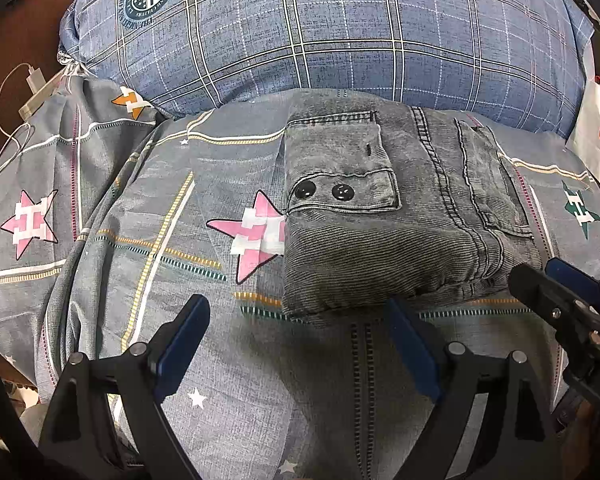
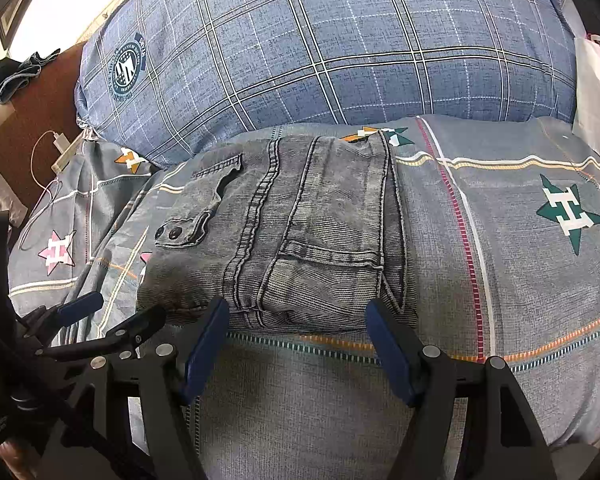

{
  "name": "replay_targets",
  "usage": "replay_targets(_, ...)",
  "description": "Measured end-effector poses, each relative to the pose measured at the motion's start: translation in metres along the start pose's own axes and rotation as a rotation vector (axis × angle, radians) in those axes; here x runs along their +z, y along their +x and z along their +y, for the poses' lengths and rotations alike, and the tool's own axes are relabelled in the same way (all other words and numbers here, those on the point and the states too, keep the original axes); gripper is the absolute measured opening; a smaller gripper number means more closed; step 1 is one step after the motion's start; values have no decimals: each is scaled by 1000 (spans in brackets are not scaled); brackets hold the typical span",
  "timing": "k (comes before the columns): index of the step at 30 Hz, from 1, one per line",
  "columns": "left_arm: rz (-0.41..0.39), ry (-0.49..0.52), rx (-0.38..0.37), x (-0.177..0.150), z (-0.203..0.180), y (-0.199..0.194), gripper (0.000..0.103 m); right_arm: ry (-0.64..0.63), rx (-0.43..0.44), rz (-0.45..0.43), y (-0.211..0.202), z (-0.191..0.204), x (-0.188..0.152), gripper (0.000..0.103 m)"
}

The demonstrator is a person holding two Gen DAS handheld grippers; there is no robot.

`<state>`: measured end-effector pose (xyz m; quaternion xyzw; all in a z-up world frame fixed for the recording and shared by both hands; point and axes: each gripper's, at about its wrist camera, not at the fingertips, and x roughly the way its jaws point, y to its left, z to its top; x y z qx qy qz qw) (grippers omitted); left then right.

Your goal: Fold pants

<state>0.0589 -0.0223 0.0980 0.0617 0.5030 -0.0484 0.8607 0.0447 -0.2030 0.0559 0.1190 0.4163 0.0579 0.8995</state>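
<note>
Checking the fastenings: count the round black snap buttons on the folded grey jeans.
2. Both sit side by side on the flap pocket of the folded grey denim jeans: left snap, right snap. Others may be hidden inside the folds.

The left black two-finger gripper with blue pads (image 1: 296, 316) is held wide open across the lower part of its own view, nothing gripped. The right black two-finger gripper with blue pads (image 2: 298, 316) is likewise spread open, its tips seen at the left view's right edge.
</note>
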Motion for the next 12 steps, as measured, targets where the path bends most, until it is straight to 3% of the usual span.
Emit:
replay_targets(7,-31,21,4,-2,-3,6,89,22,-7,10,11,-7,-3,77)
replay_targets(12,-103,25,3,-4,-4,1,89,25,-4,-13,7,-8,-4,77)
